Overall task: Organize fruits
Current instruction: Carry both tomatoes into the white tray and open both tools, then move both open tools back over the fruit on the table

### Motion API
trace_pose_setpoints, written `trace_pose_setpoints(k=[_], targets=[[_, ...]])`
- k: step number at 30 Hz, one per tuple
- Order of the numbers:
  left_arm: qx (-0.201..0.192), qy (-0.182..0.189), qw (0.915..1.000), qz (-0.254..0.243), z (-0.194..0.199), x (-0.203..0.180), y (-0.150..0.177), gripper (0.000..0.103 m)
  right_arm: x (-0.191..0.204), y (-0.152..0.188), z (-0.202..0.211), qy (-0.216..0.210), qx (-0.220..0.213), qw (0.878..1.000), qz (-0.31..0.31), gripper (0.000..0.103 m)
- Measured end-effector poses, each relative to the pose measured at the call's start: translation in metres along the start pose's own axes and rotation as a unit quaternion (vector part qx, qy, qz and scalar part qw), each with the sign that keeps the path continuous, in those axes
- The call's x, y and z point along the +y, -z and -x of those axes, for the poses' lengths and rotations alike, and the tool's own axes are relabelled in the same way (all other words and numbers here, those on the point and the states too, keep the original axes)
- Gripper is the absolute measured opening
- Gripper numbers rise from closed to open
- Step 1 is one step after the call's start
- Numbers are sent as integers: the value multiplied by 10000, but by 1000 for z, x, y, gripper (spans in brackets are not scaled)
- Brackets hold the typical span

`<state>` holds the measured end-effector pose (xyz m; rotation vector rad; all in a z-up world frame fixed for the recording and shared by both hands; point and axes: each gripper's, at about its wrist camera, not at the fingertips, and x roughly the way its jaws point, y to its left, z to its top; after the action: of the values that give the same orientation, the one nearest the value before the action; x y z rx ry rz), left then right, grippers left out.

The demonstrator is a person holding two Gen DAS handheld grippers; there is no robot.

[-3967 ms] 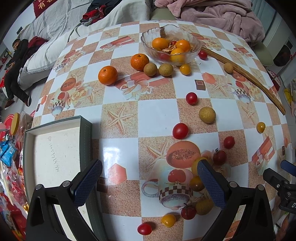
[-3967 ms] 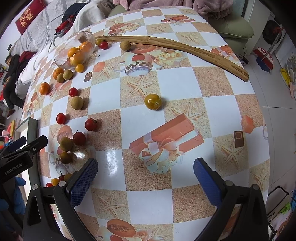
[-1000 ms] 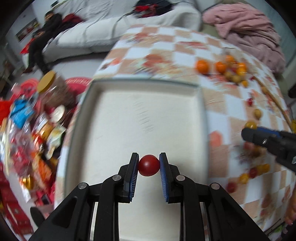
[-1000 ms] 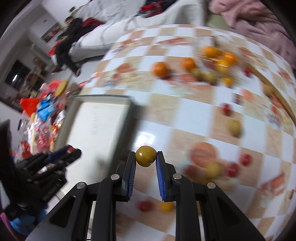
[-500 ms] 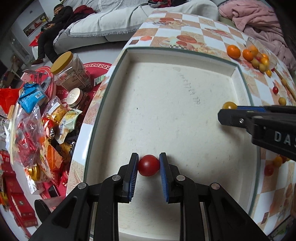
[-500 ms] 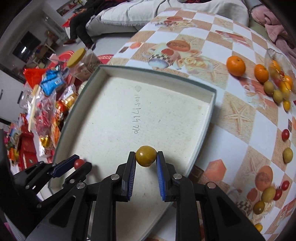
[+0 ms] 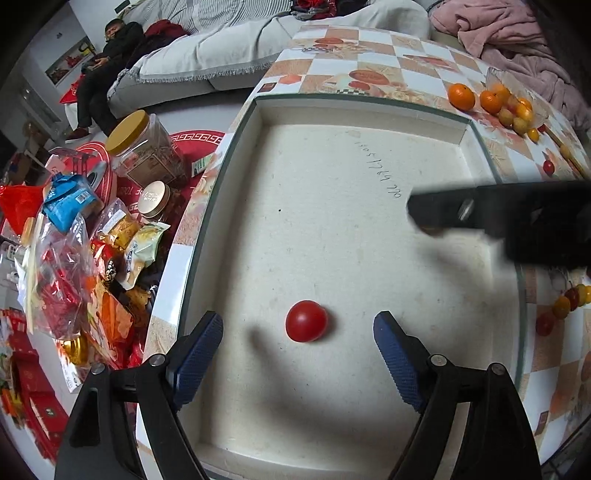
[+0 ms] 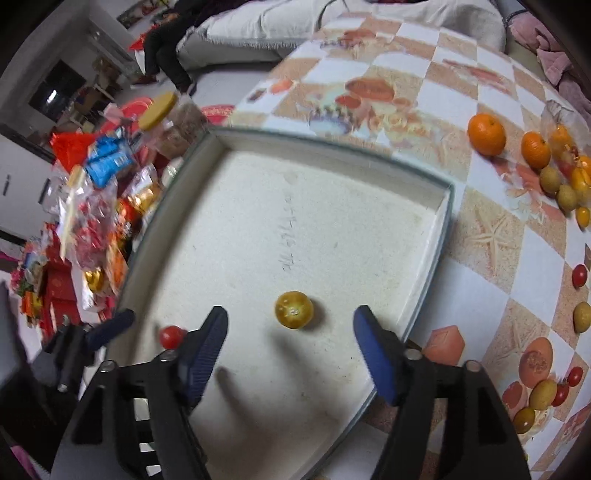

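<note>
right gripper (image 8: 290, 345): jaws just opened, apart | yellow tomato (image 8: 294, 309): between them, untouched, on tray (image 8: 369, 229) floor

Red tomato (image 7: 306, 320) and yellow tomato (image 8: 294, 309) in cream tray (image 7: 369, 114); checkered orange-and-white tablecloth (image 8: 491, 236).

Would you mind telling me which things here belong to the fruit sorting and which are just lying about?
Part of the job: red tomato, yellow tomato, tray, oranges, loose fruit on the table.

Lying about: snack packets, yellow-lidded jar, pink blanket.
</note>
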<state>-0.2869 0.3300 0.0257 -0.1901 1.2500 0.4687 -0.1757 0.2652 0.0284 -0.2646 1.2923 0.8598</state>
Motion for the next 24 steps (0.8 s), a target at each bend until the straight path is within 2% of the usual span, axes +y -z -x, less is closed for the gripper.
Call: trace_pose_setpoints(k=[5,11,17,24], targets=[[-126,29,9996,-237,15,-16,-12,85,-23,7,42,49,-407,9987,-299,80],[-476,333,9962,-649,36,-61,-40,85,-84,40,70,478,-489,9927,-990,80],[-649,746,9885,-1141,43,-125,-70,85,-160,78,94,1066,-528,9770,-1769,80],[-650,1067,9821,-1412,36,-186,-104,85,-219,98,108,1587,-580,9636,-2074,80]])
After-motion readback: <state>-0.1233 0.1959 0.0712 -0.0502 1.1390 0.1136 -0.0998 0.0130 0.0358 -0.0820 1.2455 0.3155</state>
